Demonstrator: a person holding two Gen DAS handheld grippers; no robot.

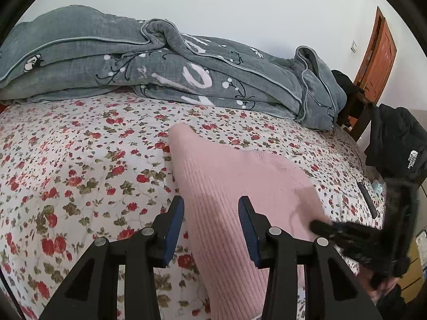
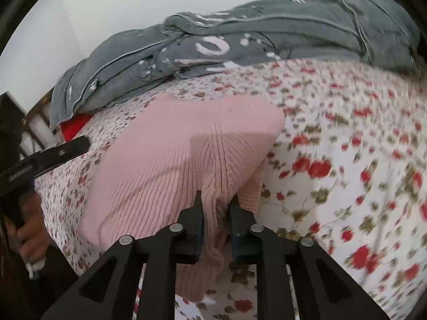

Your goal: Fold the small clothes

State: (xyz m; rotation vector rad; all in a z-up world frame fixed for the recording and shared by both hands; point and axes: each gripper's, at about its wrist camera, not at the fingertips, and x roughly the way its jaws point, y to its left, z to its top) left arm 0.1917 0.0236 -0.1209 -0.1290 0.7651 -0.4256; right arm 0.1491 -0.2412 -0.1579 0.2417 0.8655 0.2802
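A pink ribbed knit garment [image 1: 213, 176] lies on the floral bed sheet [image 1: 80, 165]. In the left wrist view my left gripper [image 1: 210, 202] hovers over the garment's near part, open, its blue pads [image 1: 173, 229] apart and pressing on nothing. My right gripper [image 1: 324, 226] shows blurred at the garment's right edge. In the right wrist view my right gripper [image 2: 217, 197] is shut on a bunched fold of the pink garment [image 2: 170, 160], and creases run out from the pinch. One black finger of the left gripper [image 2: 66, 149] reaches in from the left, with a hand [image 2: 32, 221] below it.
A crumpled grey quilt [image 1: 186, 66] fills the far side of the bed. A black jacket [image 1: 397, 138] hangs at the right by a wooden door [image 1: 379, 53]. A dark slim object [image 1: 368, 200] and a small blue thing [image 1: 377, 186] lie near the bed's right edge.
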